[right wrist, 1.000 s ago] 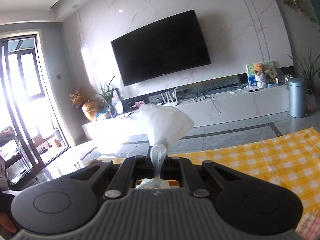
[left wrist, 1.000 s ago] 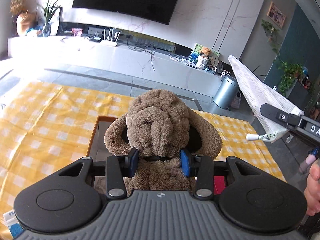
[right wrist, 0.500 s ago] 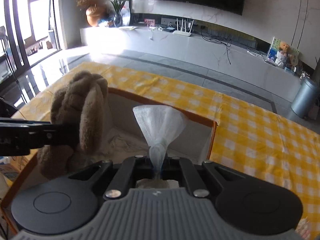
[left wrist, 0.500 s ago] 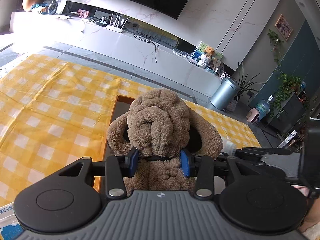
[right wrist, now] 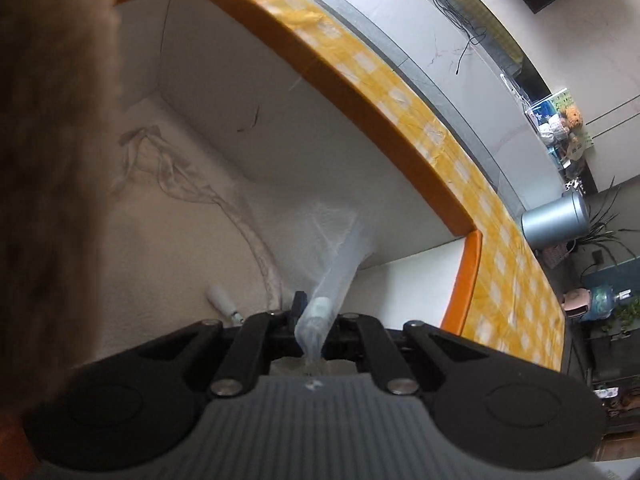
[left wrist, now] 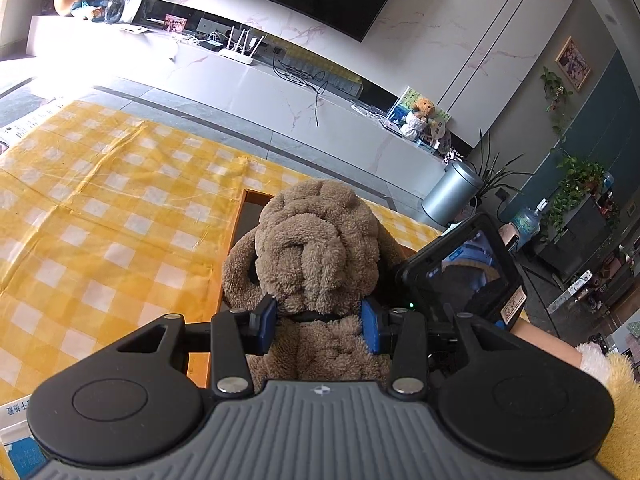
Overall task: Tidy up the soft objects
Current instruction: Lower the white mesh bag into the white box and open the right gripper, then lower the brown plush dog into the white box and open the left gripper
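Note:
My left gripper (left wrist: 318,322) is shut on a brown plush dog (left wrist: 316,248), pinched at the neck, held above the orange-rimmed storage box (left wrist: 228,256). In the right wrist view my right gripper (right wrist: 314,320) is shut on a white cloth (right wrist: 336,240) and points down inside the box, whose rim (right wrist: 360,88) curves overhead. The cloth hangs over the white box floor (right wrist: 168,248). The plush dog fills the left edge of that view as a brown blur (right wrist: 48,160). The right gripper's camera body (left wrist: 464,276) sits just right of the dog.
A yellow checked cloth (left wrist: 100,200) covers the table around the box. A pale string (right wrist: 160,164) and a small white tube (right wrist: 222,300) lie on the box floor. A yellow plush (left wrist: 616,392) shows at the right edge. A silver bin (left wrist: 452,192) stands beyond the table.
My right gripper has tipped down and moved into the box with the white cloth. My left gripper stays shut on the dog, with the right gripper now close beside it.

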`<state>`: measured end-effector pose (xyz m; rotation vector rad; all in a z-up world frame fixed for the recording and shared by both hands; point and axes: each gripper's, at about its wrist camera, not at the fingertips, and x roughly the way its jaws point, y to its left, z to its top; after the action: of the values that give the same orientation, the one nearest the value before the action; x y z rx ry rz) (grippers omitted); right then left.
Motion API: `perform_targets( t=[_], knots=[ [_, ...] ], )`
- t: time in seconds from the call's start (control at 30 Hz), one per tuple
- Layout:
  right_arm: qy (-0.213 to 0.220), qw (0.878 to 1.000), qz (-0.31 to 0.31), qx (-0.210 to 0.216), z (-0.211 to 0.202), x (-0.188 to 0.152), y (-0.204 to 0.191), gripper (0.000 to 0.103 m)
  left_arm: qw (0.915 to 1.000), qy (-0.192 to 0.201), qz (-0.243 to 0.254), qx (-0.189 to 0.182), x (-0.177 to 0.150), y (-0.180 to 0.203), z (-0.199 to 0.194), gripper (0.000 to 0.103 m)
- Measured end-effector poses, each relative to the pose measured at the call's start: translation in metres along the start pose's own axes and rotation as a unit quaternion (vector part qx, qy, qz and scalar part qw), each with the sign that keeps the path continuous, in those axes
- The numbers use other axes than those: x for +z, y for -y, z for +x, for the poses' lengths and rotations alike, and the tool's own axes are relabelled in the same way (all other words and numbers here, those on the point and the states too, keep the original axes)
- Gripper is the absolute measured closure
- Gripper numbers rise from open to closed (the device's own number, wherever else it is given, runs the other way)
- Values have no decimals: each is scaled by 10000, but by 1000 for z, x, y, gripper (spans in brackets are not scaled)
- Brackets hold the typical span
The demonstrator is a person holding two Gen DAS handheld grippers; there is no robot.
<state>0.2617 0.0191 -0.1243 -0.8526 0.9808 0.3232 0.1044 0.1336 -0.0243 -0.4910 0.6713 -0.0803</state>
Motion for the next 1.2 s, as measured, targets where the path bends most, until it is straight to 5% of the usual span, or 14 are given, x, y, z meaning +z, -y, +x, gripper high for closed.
perform_targets(
  t=[0.17, 0.27, 0.3, 0.33, 0.47, 0.53, 0.83, 0.9, 1.07, 1.2],
  knots=[
    [182, 9998, 69, 8, -2, -6, 6, 98, 10000, 36, 46, 42, 0, 4, -2, 55],
    [503, 9987, 20, 65, -20, -13, 9, 74, 10000, 54, 37, 25, 1, 4, -3, 55],
    [675, 9977, -11, -85, -29, -17, 11, 45, 10000, 62, 38, 24, 1, 4, -3, 55],
    [869, 9960, -24, -200, -37, -21, 13, 28, 10000, 72, 46, 27, 1, 4, -3, 55],
    [1475, 9886, 275, -142, -72, -42, 37, 25, 9999, 95, 109, 77, 2, 5, -1, 55],
    [1850, 9798, 740, -159, -88, -58, 55, 10, 9997, 75, 176, 122, 1, 8, 1, 55],
    [2921, 9209, 2583, -34, -101, -143, 111, 7, 9895, -141, 1215, 770, 3, 48, 39, 55],
    [3302, 8991, 2850, -353, -95, -161, 116, 7, 9873, -167, 1328, 853, 0, 51, 48, 55],
    [3492, 8838, 3055, -604, -88, -176, 126, 7, 9822, -352, 1536, 1018, -7, 54, 67, 55],
    [3174, 8907, 3230, -397, -86, -139, 115, 7, 9743, -679, 1679, 1341, -15, 52, 86, 51]
  ],
)
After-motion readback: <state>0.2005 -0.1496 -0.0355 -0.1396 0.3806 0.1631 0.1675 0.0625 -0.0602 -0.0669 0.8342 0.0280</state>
